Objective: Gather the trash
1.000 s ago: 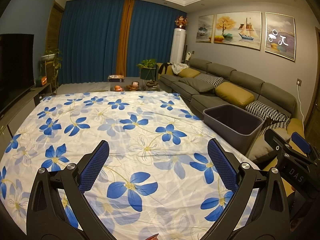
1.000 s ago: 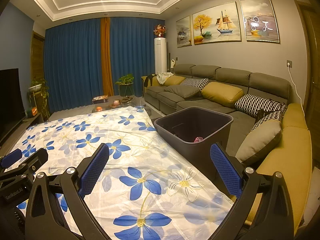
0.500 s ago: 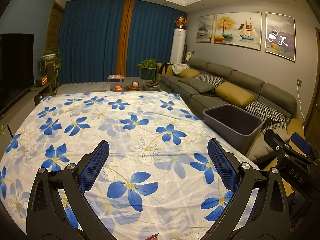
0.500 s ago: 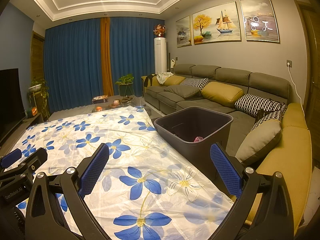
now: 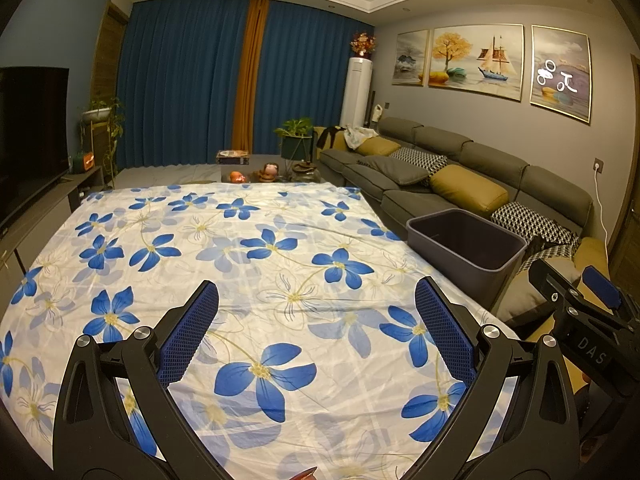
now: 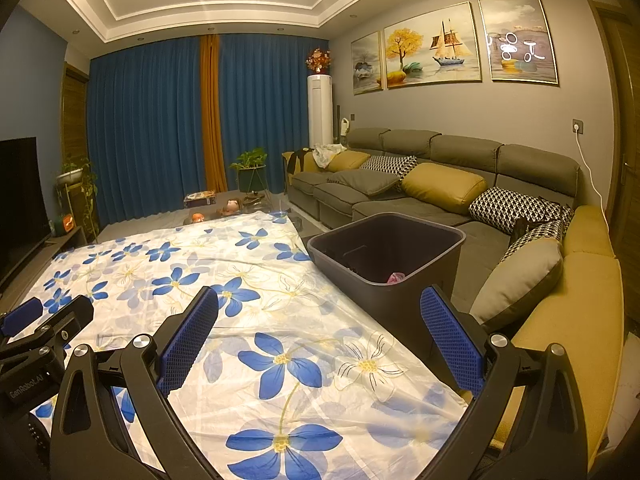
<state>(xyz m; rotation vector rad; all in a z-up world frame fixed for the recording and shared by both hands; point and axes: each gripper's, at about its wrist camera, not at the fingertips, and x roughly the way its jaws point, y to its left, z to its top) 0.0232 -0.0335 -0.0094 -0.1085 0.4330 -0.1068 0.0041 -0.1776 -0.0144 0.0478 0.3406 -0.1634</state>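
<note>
A white cloth printed with blue flowers (image 5: 280,248) is spread flat across the foreground. Above it the left gripper (image 5: 316,320) is held with its blue-padded jaws spread wide and nothing between them. A small reddish object (image 5: 304,473) is cut off by the lower frame edge and cannot be identified. The right gripper (image 6: 320,324) is likewise wide open and empty. At the cloth's right edge, beside the grey sofa (image 6: 460,160), a dark grey rectangular plastic bin (image 6: 384,264) stands upright, mouth upward; a pink scrap (image 6: 395,277) is partly seen inside.

The right gripper (image 6: 320,336) hangs wide open over the flowered cloth (image 6: 256,280). A dark bin (image 6: 384,280) beside it holds something pink (image 6: 395,277).
</note>
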